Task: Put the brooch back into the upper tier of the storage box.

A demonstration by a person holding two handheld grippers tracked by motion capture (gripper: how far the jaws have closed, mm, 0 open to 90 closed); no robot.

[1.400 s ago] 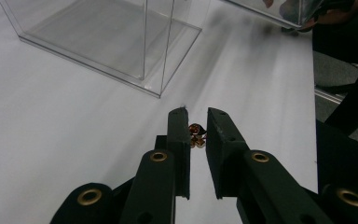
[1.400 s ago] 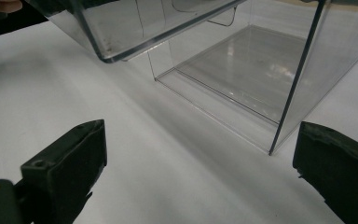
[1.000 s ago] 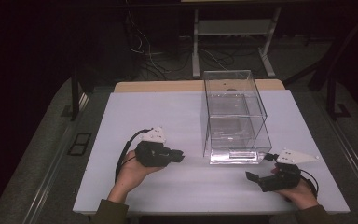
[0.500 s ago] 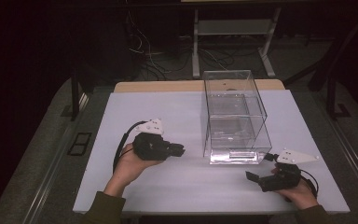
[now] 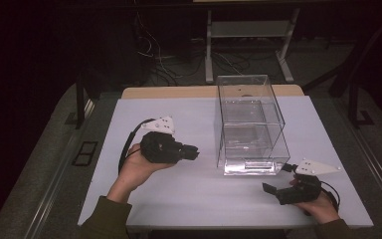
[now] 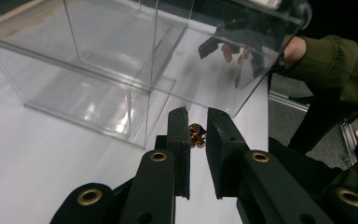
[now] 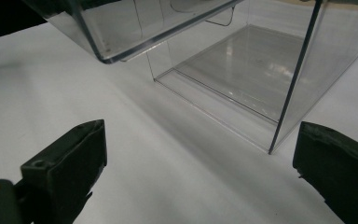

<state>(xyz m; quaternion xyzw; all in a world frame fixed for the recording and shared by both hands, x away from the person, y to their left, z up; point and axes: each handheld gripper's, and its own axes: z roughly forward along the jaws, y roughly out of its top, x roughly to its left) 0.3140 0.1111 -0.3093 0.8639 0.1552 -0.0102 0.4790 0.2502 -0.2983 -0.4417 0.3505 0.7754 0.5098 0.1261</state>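
Two grippers work at a white table (image 5: 179, 209) beside a clear plastic box (image 5: 251, 124). The left gripper (image 6: 197, 122) has its jaws drawn close on a small reddish-brown object (image 6: 196, 134) — pinched between the pads, held above the tabletop just beside the box's near wall. In the high view this gripper (image 5: 193, 152) points toward the box. The right gripper (image 5: 270, 189) rests low on the table near the box's front corner — its jaws spread wide, nothing between them.
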